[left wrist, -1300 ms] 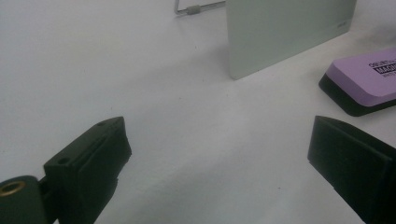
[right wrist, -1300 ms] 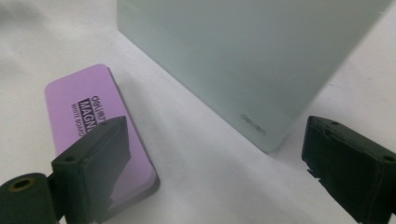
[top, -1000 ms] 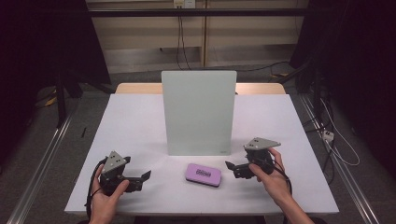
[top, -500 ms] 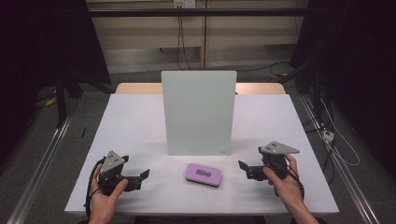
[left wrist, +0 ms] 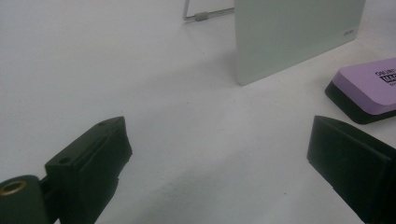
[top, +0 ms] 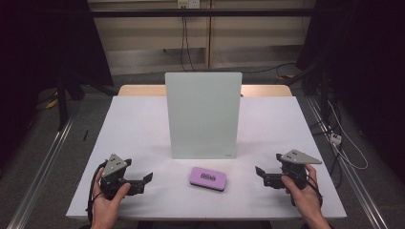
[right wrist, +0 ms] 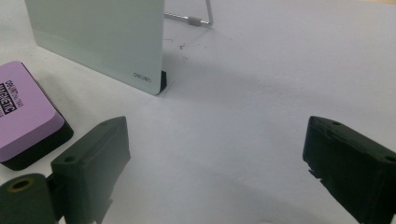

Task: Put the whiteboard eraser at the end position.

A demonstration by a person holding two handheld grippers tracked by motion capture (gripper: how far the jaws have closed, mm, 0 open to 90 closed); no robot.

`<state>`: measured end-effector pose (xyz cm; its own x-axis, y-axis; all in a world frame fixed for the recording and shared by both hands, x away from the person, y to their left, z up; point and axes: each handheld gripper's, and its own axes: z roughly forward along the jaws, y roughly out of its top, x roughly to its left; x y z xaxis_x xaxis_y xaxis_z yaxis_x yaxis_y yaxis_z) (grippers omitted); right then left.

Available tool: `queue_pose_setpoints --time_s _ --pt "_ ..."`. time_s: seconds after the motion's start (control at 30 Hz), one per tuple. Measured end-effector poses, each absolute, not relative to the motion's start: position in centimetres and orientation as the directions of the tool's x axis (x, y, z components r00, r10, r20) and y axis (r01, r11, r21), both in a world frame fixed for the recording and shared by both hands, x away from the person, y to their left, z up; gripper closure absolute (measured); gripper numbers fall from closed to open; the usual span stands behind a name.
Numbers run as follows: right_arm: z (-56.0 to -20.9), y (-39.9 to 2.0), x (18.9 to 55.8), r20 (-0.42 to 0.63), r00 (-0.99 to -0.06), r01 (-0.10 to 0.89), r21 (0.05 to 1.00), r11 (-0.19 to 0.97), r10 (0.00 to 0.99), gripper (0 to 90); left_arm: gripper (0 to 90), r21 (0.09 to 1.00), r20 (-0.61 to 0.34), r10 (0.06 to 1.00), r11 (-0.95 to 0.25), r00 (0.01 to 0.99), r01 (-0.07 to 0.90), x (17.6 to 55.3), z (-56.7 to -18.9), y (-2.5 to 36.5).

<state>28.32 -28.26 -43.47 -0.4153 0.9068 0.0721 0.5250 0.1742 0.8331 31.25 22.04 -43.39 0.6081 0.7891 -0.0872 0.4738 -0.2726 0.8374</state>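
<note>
While both grippers rest low near the person's edge, the white surface spreads out ahead of their fingers and carries everything else. Next in size is the pale glass board, which stands upright ahead of and between the two pairs of fingers, well apart from each. In the left gripper view its lower corner sits ahead of the fingers and toward the right one, with a thin wire stand showing behind it; in the right gripper view its printed corner rests on a small black foot, ahead of the left finger.

Smaller still is the purple eraser with its black base, lying flat on the surface between the two grippers and just in front of the board, touching neither. It lies ahead of the right finger in the left gripper view, and just beside the left finger in the right gripper view, apart from both.

A hand holds the left gripper, its fingers spread wide and released, with bare surface between them. A hand likewise holds the right gripper, its fingers spread wide and released, grasping nothing.
</note>
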Motion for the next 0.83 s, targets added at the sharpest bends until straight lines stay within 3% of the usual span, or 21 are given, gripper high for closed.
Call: queue_pose_setpoints --time_s 0.83 --pt "-44.7 -29.2 27.2 0.068 -0.395 0.51 0.846 0.157 0.916 6.9 5.6 0.84 -0.091 0.787 -0.269 0.611 0.471 31.1 -43.3 22.3"
